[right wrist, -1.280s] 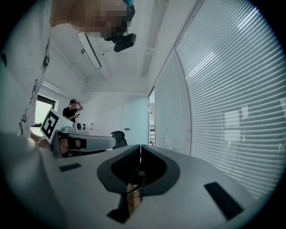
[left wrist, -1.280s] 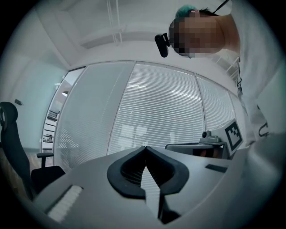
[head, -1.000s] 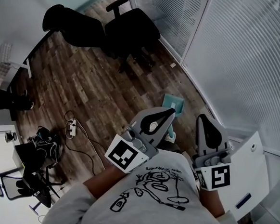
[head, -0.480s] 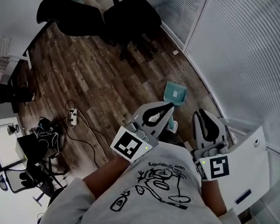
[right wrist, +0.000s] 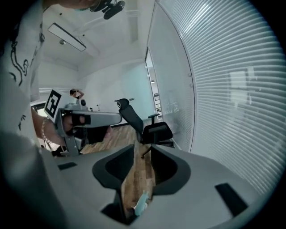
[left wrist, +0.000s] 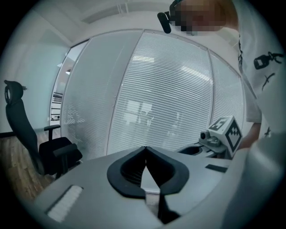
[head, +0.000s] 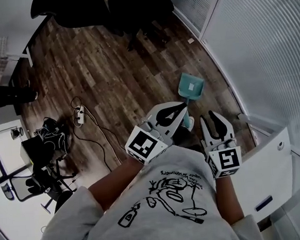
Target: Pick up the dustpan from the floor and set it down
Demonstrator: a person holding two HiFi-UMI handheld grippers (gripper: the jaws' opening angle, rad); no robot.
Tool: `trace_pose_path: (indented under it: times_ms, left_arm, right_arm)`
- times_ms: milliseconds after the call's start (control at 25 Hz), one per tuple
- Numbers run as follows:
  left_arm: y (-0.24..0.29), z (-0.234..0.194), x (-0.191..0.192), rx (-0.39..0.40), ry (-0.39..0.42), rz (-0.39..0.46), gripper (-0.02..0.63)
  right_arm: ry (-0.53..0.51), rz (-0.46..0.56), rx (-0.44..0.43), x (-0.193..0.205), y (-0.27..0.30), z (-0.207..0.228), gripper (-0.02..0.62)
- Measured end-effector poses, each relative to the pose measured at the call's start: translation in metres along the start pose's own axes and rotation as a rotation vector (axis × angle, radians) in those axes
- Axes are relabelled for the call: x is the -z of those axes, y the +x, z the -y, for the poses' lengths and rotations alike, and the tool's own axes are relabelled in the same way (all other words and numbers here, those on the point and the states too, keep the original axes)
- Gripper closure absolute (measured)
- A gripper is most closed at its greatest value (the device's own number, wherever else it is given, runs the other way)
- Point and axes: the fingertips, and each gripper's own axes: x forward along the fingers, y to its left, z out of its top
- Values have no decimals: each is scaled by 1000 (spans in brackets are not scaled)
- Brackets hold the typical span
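Dustpan [head: 191, 85] lies on the floor [head: 110, 78] by the glass wall [head: 257, 41]. My right tool [head: 215, 116] has just been opening, jaws apart, handle [right wrist: 140, 205] sighted beyond, nothing between. Left tool [head: 183, 107] is closed, empty. If I come in crooked, I'll likely shove the pan away.

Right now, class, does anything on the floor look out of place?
Yes. A teal dustpan lies on the wood floor by the blinds, and a power strip with loose cables sprawls across the boards.
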Motion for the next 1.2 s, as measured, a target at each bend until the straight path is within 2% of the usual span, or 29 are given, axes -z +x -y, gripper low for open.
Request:
trace_pose_path:
  times_ms: [200,400,520,840,1200]
  left_arm:
    - [5,-6,37,-11,-33,-51,604]
    - [8,-10,60,-12,-28,-82,604]
    - [8,-15,75,-21,-33,-99,604]
    - [7,-29,106,-32,-74,-156,604]
    - [6,-29,104,-12,-85,-164,604]
  right_arm:
    - [35,-91,-29,61,26,-1,502]
    - [126,-190,-55,117,49,1,474]
    - [144,-233,-68,146,61,1,468]
    - [178,-354,-105,199,90,-4,457]
    - [215,-486,-141,252,115,-11,437]
